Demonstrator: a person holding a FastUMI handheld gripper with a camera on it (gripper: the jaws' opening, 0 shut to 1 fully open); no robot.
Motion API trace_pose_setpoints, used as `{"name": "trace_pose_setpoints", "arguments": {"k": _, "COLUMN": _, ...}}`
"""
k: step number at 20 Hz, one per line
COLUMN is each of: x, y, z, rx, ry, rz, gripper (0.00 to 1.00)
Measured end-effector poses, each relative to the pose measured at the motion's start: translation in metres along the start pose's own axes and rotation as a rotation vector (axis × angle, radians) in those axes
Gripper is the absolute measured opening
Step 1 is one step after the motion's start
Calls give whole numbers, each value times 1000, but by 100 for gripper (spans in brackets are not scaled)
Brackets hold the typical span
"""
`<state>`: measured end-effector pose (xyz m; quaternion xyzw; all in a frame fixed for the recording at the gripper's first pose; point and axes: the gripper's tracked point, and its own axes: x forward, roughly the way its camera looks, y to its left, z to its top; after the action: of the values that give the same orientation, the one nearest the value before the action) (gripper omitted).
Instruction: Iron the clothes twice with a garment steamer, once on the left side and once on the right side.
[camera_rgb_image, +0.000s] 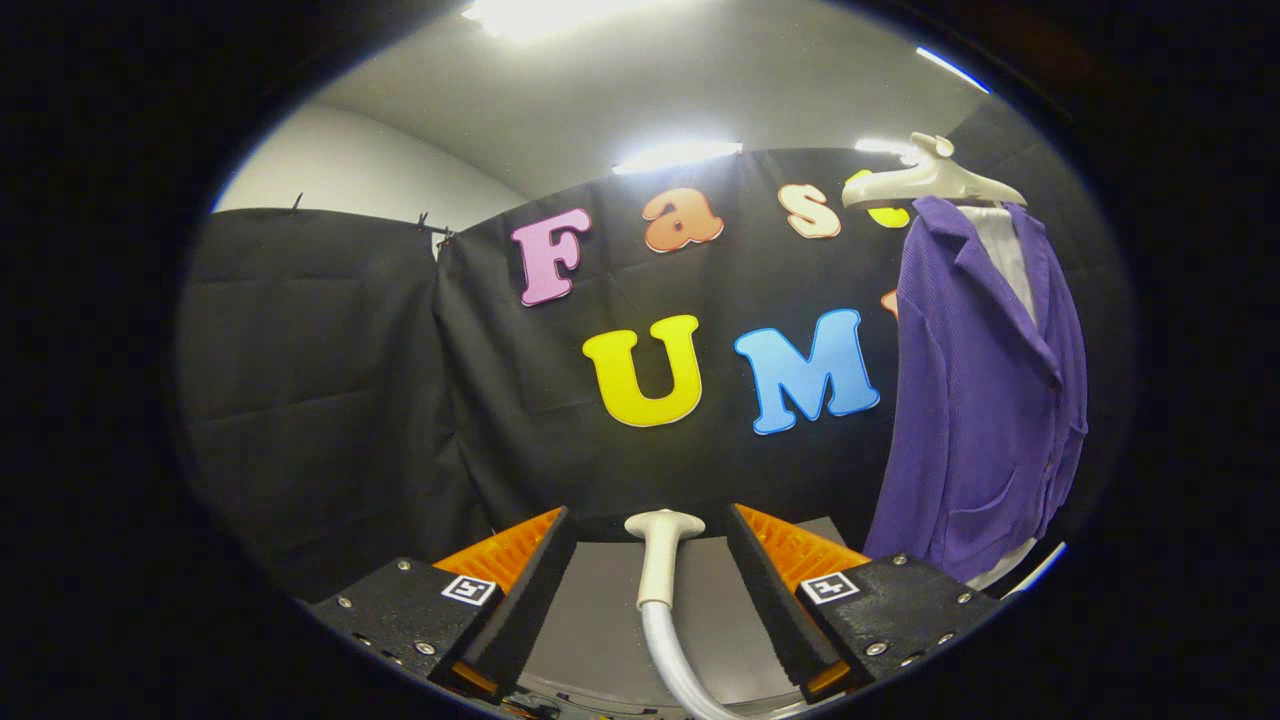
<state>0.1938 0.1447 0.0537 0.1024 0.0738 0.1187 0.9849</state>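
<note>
The long purple ribbed jacket (985, 400) hangs on a cream plastic hanger (935, 180) well off to the right, beyond the fingers. The cream steamer head with its pale hose (660, 560) stands between the gripper (650, 560) fingers, which are spread wide, touching nothing (so no grasp yet). Closing off-centre could tip the head or snag the hose.

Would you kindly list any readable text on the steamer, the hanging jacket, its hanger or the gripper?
No readable text.
Purple jacket, hanger, steamer: no print visible.
Square markers on the hand-held gripper, whose fingers stand open either side of the steamer: patterns, not words.
</note>
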Motion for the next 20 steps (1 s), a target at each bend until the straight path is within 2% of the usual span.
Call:
{"name": "trace_pose_setpoints", "arguments": {"k": 4, "x": 56, "y": 0, "z": -30, "rx": -22, "ry": 116, "rz": -67, "gripper": 96}}
{"name": "trace_pose_setpoints", "arguments": {"k": 9, "x": 103, "y": -7, "z": -85, "rx": -207, "ry": 372, "rz": -161, "gripper": 96}}
{"name": "trace_pose_setpoints", "arguments": {"k": 14, "x": 139, "y": -12, "z": -115, "rx": -112, "ry": 507, "rz": -182, "gripper": 96}}
{"name": "trace_pose_setpoints", "arguments": {"k": 16, "x": 139, "y": -12, "z": -135, "rx": -69, "ry": 582, "rz": -183, "gripper": 96}}
{"name": "trace_pose_setpoints", "arguments": {"k": 20, "x": 141, "y": -9, "z": -159, "rx": 52, "ry": 641, "rz": -189, "gripper": 96}}
